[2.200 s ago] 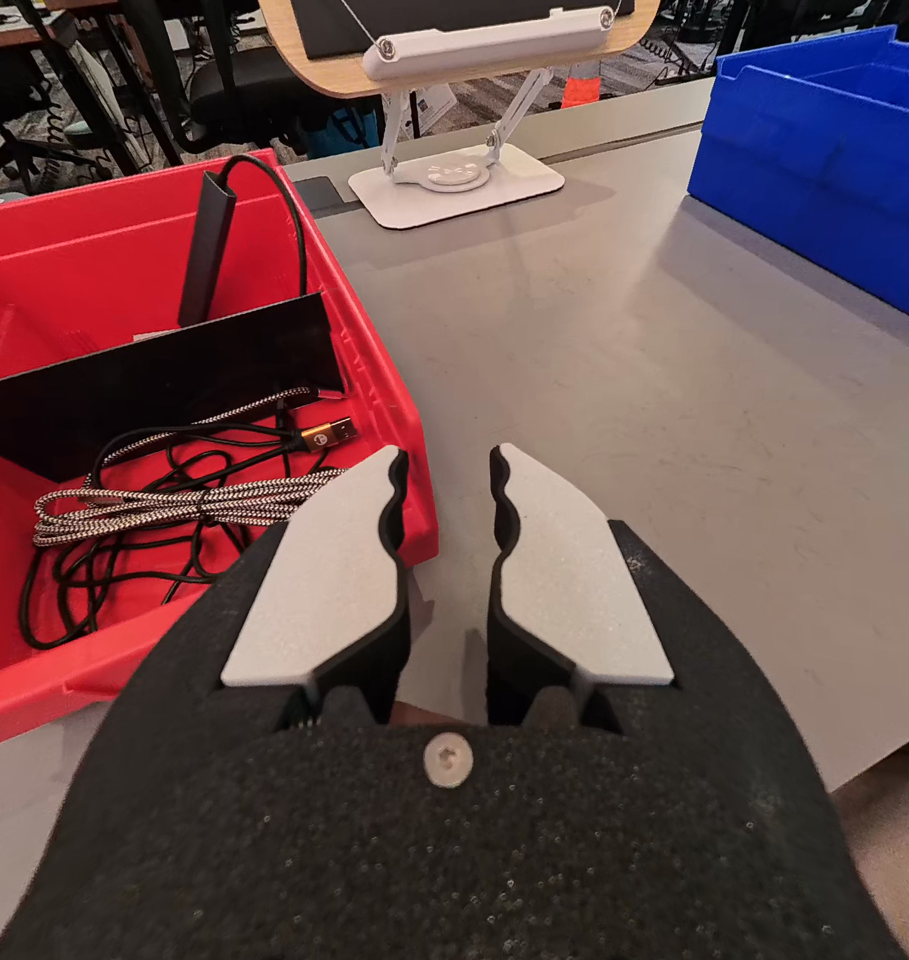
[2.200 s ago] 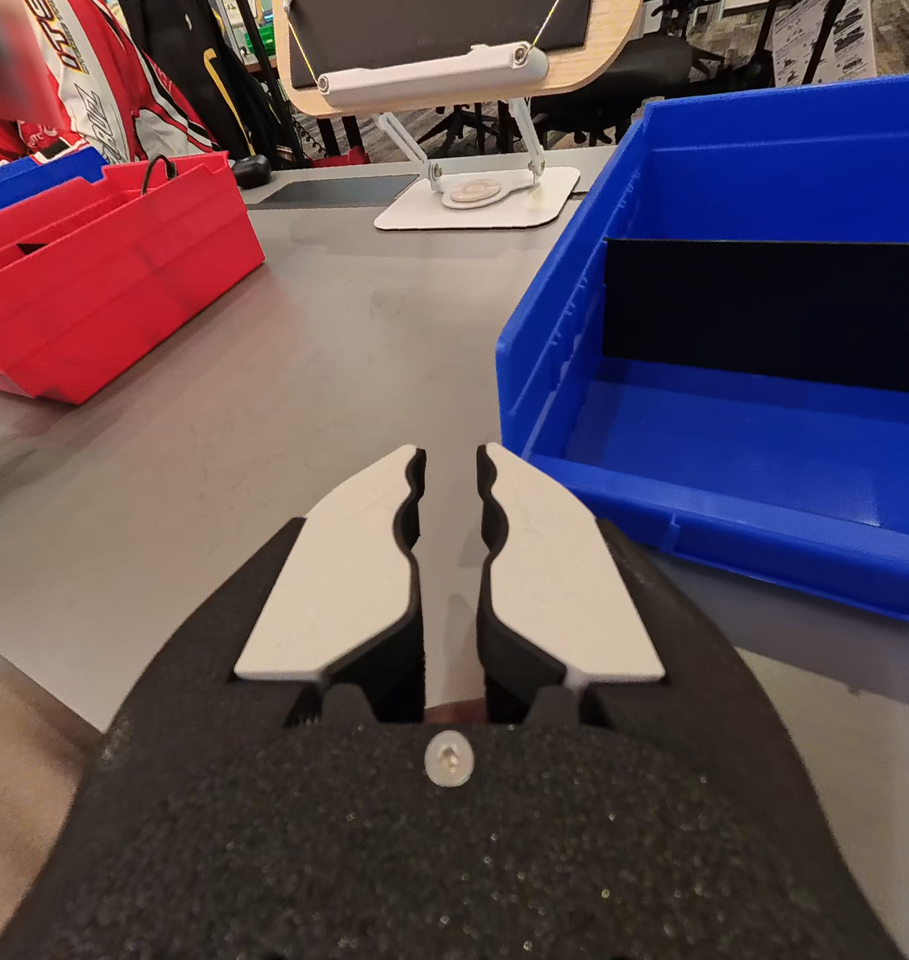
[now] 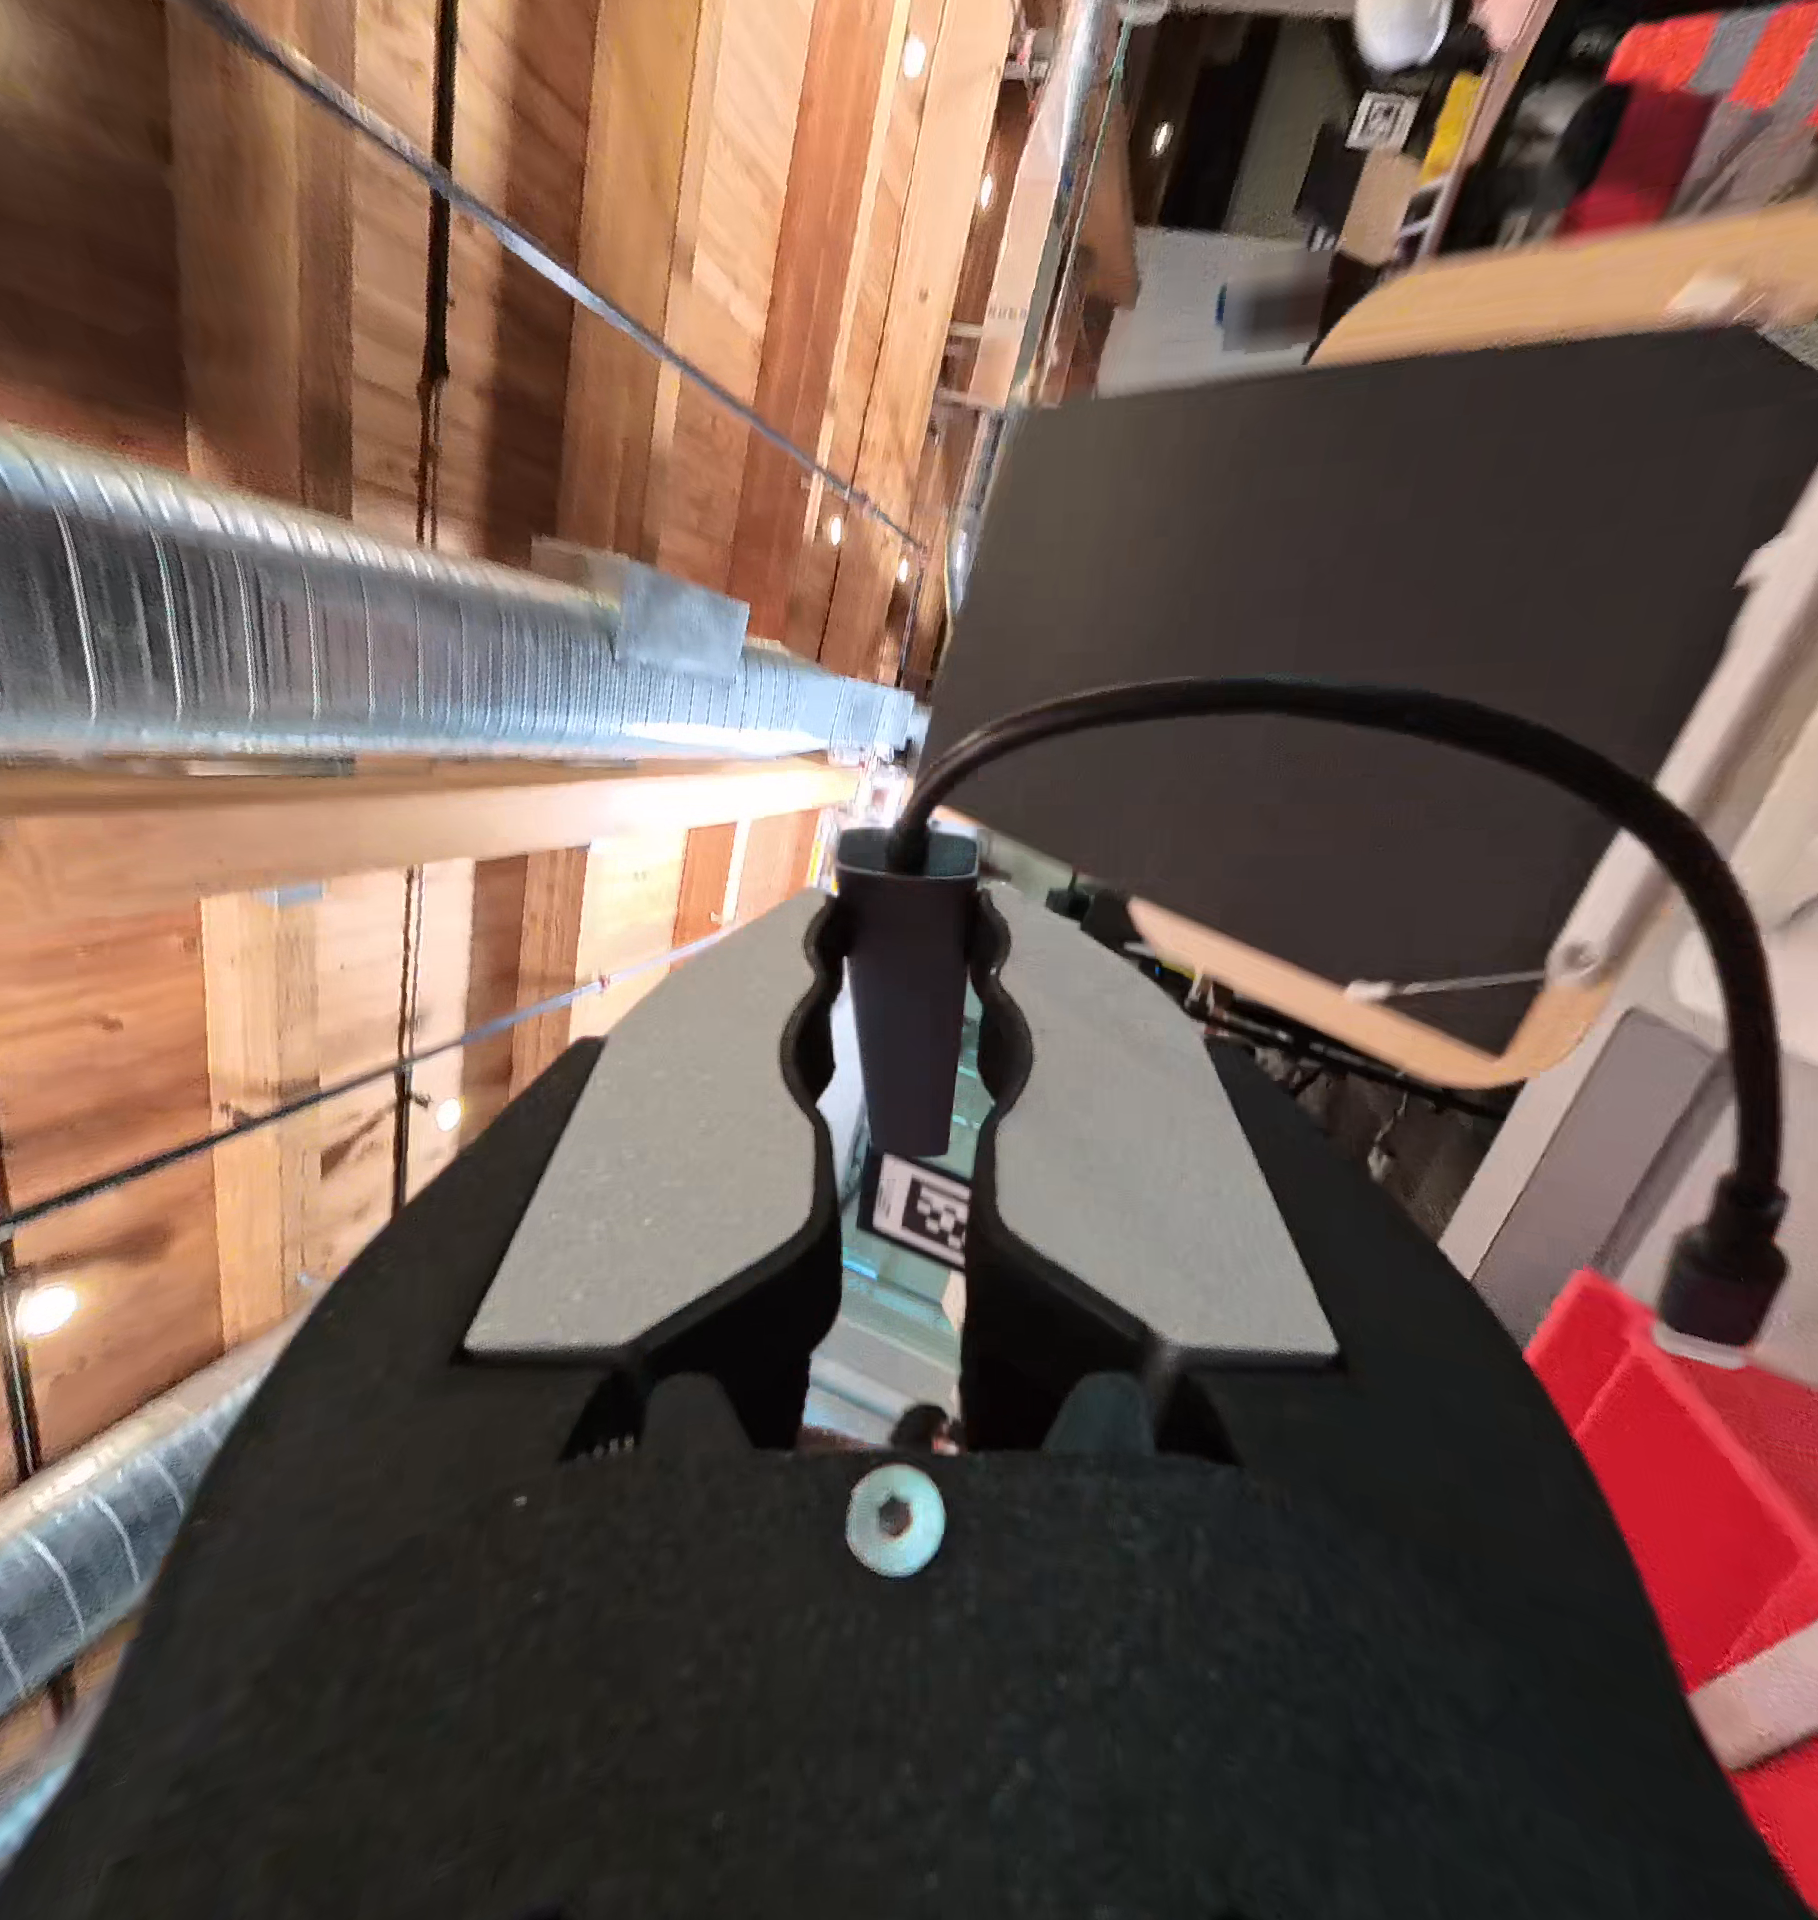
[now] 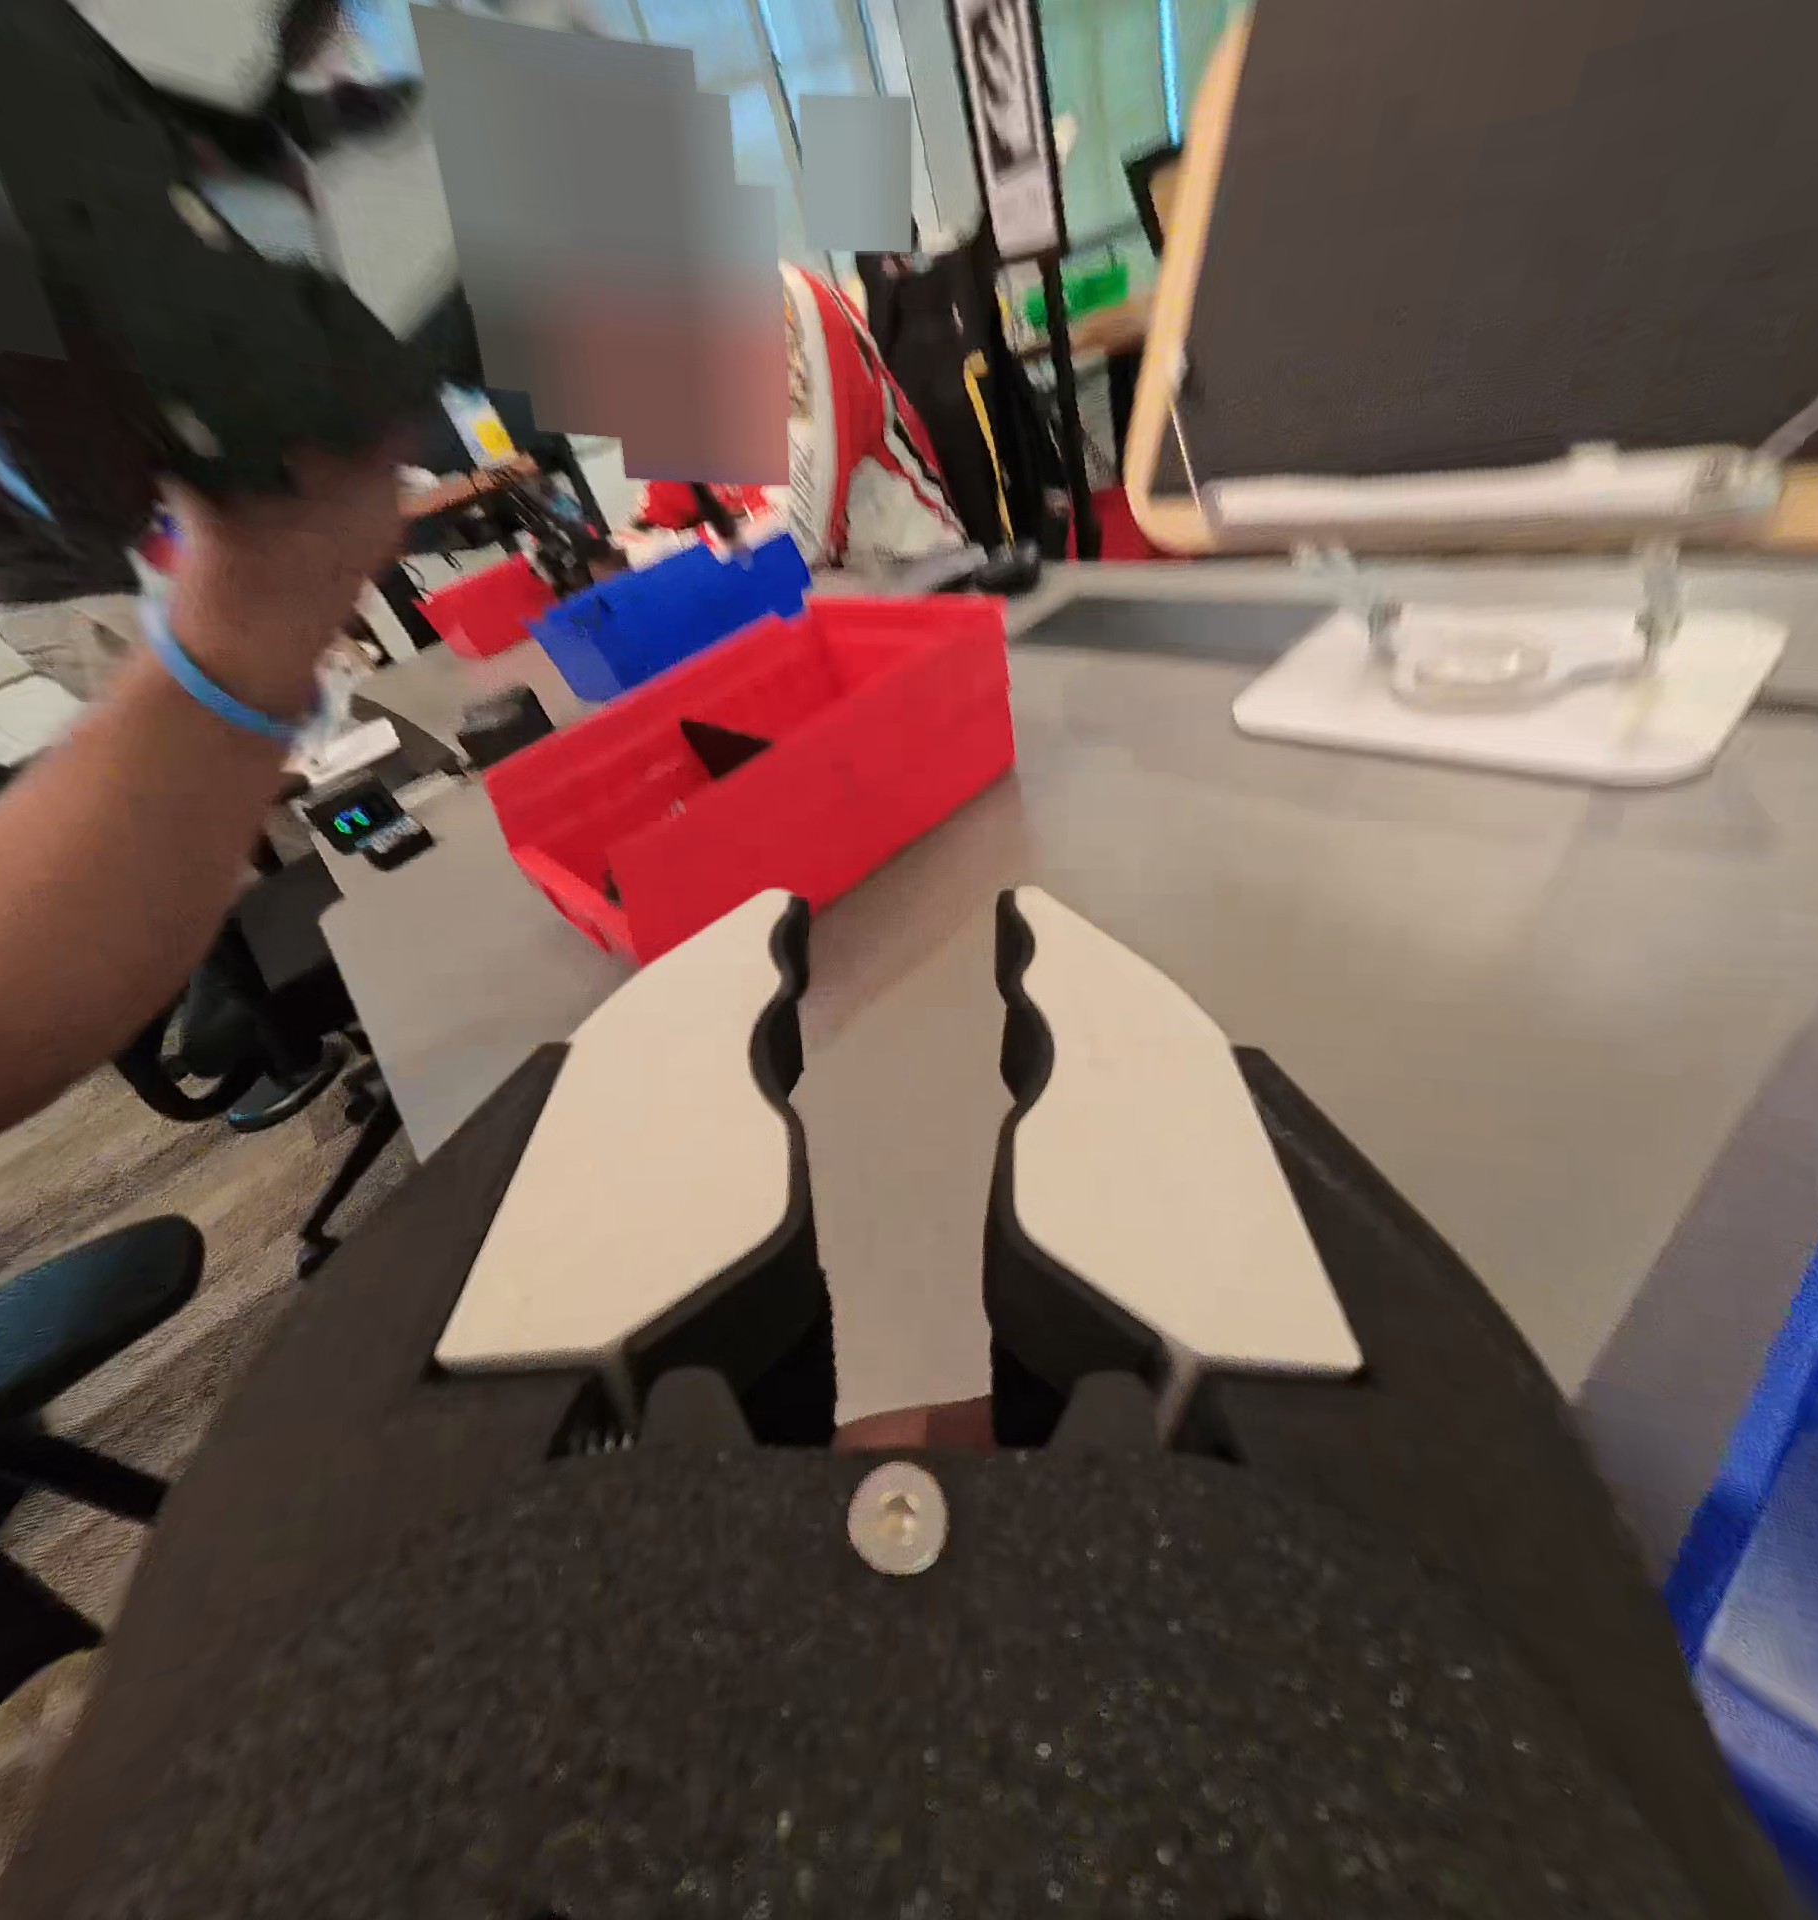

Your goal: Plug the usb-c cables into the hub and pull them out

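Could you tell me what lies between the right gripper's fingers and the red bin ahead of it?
Only bare grey table lies between the open right gripper and the red bin, as the right wrist view shows.

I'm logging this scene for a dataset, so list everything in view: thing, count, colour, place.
hub: 1, dark grey, clamped between the left gripper's fingers, raised toward the ceiling
hub cable: 1, black, arcs from the hub's far end to a hanging plug
red bin: 1, red, on the table's left part
blue bin: 1, blue, right edge, near
table: 1, grey
stand: 1, white base, holds a wood-edged dark board, far right
ducts: 2, silver, on the wooden ceiling
left gripper: shut on the hub
right gripper: open, empty, above the table
person's forearm: 1, blue wristband, left
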`<state>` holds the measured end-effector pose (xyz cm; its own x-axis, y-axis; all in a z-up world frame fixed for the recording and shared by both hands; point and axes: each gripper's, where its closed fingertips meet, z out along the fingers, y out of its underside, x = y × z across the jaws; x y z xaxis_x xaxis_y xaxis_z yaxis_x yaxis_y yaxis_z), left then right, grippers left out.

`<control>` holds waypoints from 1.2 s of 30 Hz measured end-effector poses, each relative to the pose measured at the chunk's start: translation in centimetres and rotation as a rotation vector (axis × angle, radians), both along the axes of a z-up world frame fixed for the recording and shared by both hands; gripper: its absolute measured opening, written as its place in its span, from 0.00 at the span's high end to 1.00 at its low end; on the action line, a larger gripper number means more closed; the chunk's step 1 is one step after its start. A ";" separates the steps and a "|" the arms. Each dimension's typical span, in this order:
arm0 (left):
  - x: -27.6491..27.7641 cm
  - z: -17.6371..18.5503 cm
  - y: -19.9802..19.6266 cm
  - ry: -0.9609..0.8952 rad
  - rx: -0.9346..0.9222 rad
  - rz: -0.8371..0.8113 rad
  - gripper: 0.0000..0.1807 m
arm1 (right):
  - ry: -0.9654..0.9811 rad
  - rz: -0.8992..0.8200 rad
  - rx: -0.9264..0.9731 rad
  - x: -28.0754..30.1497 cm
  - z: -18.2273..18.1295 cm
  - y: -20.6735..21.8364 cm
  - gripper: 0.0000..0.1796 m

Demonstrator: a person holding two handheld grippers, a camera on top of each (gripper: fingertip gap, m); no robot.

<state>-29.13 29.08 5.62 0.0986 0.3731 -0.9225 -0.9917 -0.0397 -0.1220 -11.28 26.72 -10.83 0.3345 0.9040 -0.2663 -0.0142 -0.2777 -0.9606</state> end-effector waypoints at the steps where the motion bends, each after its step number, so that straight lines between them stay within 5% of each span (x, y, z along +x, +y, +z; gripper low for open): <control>1: 2.2 -1.3 -0.1 0.035 -0.006 -0.017 0.87 | 0.026 0.007 0.047 0.0 1.5 -0.3 0.81; 4: 7.7 -6.7 0.1 0.104 -0.071 -0.053 0.88 | 0.033 -0.017 0.156 -0.4 3.8 -0.4 0.82; 9: 13.2 -12.4 -0.6 0.073 -0.182 -0.114 0.88 | -0.077 -0.037 0.200 -1.1 1.7 -0.3 0.82; 12: 14.7 -13.9 -1.1 0.103 -0.198 -0.097 0.88 | -0.077 -0.016 0.216 -0.9 0.7 -0.8 0.90; 19: 15.1 -15.6 -2.0 0.182 -0.216 -0.080 0.88 | -0.082 -0.014 0.196 -0.7 -0.5 -1.2 0.87; 25: 16.0 -17.4 -3.3 0.144 -0.257 -0.098 0.88 | -0.126 0.023 0.187 -1.6 -1.8 -2.0 0.95; 30: 14.4 -19.7 -5.5 -0.344 -0.502 -0.259 0.86 | -0.250 0.023 0.311 -0.7 -4.3 -1.7 0.95; 34: 10.9 -22.1 -6.6 -0.916 -0.737 -0.390 0.74 | -0.204 0.176 0.452 0.4 -5.0 -3.9 0.95; 36: 11.0 -23.9 -7.1 -1.056 -0.893 -0.511 0.71 | -0.183 0.234 0.487 0.6 -4.8 -5.1 0.95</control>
